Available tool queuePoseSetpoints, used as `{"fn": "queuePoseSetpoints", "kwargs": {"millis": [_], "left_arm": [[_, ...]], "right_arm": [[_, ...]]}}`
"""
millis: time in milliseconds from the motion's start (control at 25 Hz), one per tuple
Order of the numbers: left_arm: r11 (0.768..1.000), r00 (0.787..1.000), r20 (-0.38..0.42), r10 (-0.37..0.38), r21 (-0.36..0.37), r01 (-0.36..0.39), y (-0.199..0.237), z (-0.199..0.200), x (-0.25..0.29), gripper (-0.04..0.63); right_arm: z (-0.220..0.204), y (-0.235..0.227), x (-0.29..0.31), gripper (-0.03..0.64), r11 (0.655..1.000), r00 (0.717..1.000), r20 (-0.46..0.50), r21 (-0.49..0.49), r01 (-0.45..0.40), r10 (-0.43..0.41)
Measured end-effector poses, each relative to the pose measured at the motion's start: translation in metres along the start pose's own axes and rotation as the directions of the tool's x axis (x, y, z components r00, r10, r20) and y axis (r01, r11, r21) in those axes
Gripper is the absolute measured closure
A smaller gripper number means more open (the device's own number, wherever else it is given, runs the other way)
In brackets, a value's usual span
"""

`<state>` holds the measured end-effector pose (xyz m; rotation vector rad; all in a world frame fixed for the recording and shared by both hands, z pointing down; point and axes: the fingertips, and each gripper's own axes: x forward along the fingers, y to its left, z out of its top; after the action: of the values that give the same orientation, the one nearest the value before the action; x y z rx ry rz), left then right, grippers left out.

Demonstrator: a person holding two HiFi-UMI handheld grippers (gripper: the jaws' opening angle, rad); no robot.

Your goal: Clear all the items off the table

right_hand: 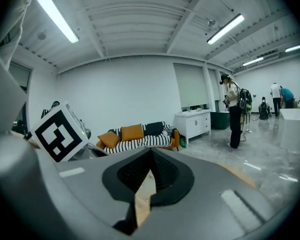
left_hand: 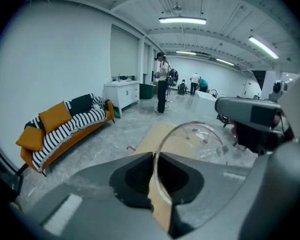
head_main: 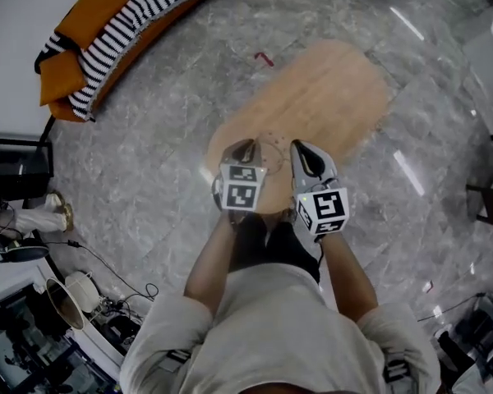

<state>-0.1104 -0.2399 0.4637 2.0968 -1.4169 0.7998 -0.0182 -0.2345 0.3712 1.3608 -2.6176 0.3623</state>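
An oval wooden table [head_main: 329, 97] lies below me, bare apart from a clear glass bowl [head_main: 273, 148] at its near end. My left gripper [head_main: 248, 144] is shut on that bowl's rim. In the left gripper view the thin rim [left_hand: 191, 123] arcs up and right out of the closed jaws of the left gripper [left_hand: 154, 156], over the table [left_hand: 162, 134]. My right gripper [head_main: 300, 146] hovers just right of the bowl. In its own view the right gripper [right_hand: 151, 151] is shut with nothing in it. The left gripper's marker cube [right_hand: 60, 131] shows at that view's left.
An orange sofa [head_main: 107, 31] with a striped blanket stands on the marble floor to the far left. A small red item [head_main: 264, 58] lies on the floor beyond the table. Cables and equipment [head_main: 33, 302] crowd the near left. A white cabinet [left_hand: 122, 94] and people [left_hand: 162, 81] are far off.
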Motion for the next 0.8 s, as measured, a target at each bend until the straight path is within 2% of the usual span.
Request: {"fn": "queuePoseSetpoints", "kwargs": {"millis": [120,280,520,800], "left_arm": [[0.999,0.999,0.025,0.038,-0.037,-0.037,-0.004,0.005,-0.016,0.552],[0.995,0.99,0.097,0.101,-0.034,-0.098,-0.004,0.026,-0.048,0.552],[0.981,0.975,0.147,0.168,-0.124,-0.15,-0.001,0.016,-0.095,0.552],[0.978,0.963,0.198,0.18,-0.14,-0.154,-0.004,0.007,-0.133,0.552]], "right_arm": [[0.018,-0.001,-0.016,0.611,1.0,1.0,0.028,-0.028,-0.009,0.01],[0.026,0.001,-0.031,0.611,0.999,0.998,0.053,-0.03,-0.034,0.036],[0.045,0.02,-0.045,0.611,0.998,0.991,0.115,-0.032,-0.059,0.063],[0.049,0.05,-0.067,0.611,0.997,0.99,0.127,-0.063,-0.051,0.058]]}}
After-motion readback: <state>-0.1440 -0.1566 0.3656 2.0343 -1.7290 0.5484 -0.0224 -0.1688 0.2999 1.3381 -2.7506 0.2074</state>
